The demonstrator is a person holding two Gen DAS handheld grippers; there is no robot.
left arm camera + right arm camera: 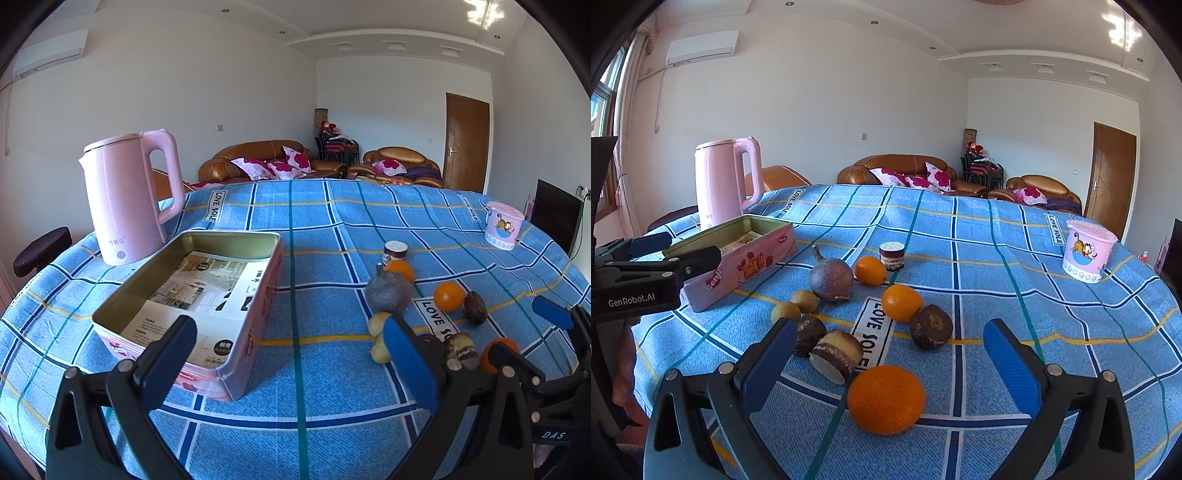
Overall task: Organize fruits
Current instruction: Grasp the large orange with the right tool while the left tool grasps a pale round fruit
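A pink open tin box (pixel 192 299) lies on the blue checked tablecloth, also in the right wrist view (pixel 738 262). Right of it lie fruits: a purple passion fruit (pixel 831 279), three oranges (pixel 885 398) (pixel 901 302) (pixel 870 270), two small yellow-green fruits (pixel 805 301) (pixel 785 312). Small cakes (pixel 836 350) (pixel 931 326) (pixel 892 255) lie among them. My right gripper (pixel 890 354) is open and empty, just above the nearest orange. My left gripper (pixel 291 354) is open and empty, between the tin and the fruits; it also shows at the left of the right wrist view (pixel 676 247).
A pink kettle (pixel 125 199) stands behind the tin at the table's far left. A pink cartoon cup (pixel 1087 249) stands at the far right. The round table's edge (pixel 1160 280) curves off on the right. Sofas (pixel 905 173) stand behind the table.
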